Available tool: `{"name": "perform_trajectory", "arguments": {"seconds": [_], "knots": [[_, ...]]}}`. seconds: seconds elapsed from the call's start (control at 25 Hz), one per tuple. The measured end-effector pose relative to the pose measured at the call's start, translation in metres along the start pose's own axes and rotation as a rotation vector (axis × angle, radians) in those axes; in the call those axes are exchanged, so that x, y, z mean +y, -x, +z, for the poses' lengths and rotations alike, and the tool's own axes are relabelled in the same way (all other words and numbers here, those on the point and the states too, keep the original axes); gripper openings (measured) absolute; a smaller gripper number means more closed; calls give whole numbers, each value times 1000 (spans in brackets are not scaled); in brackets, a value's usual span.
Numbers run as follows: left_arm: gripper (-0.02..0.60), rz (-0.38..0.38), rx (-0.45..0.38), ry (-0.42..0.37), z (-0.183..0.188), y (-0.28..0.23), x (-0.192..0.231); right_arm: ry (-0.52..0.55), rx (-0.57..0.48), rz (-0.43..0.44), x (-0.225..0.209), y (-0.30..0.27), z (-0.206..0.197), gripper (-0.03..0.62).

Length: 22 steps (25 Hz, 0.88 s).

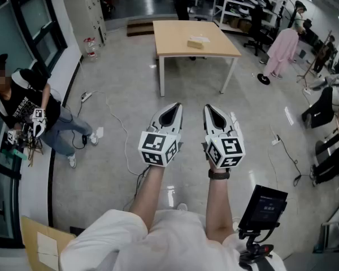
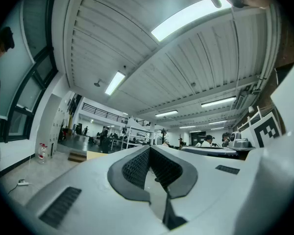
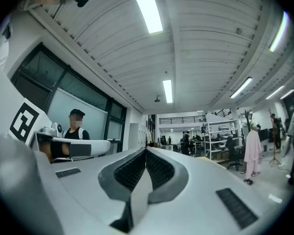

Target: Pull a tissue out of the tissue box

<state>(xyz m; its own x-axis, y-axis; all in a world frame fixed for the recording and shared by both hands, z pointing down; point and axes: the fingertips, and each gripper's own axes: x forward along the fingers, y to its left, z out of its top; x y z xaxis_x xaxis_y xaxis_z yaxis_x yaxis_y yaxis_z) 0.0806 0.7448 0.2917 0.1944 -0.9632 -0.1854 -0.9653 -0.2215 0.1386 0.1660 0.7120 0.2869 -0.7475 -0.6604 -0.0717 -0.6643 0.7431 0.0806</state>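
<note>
A tan tissue box lies on a light wooden table far ahead of me across the grey floor. I hold both grippers side by side at chest height, well short of the table, pointing roughly toward it. My left gripper is shut, its tips meet and nothing is between them. My right gripper is shut too and holds nothing. The table's top edge shows small in the left gripper view.
A person stands at the left by the window wall. Another person in pink is at the back right near chairs and shelves. Cables trail over the floor. A dark screen on a stand is at my lower right.
</note>
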Motion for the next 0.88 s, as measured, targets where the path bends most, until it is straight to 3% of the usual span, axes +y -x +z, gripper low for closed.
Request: {"name": "perform_trajectory", "arguments": {"seconds": [0.2, 0.52, 0.68, 0.88], "knots": [[0, 24, 26, 18, -17, -9, 8, -23, 1, 9, -6, -6, -15, 5], [0, 92, 61, 1, -36, -18, 15, -68, 22, 114, 1, -20, -35, 5], [0, 83, 92, -2, -51, -26, 2, -43, -3, 120, -11, -9, -40, 5], [0, 30, 122, 1, -57, -47, -18, -58, 54, 112, -37, -2, -49, 3]]}}
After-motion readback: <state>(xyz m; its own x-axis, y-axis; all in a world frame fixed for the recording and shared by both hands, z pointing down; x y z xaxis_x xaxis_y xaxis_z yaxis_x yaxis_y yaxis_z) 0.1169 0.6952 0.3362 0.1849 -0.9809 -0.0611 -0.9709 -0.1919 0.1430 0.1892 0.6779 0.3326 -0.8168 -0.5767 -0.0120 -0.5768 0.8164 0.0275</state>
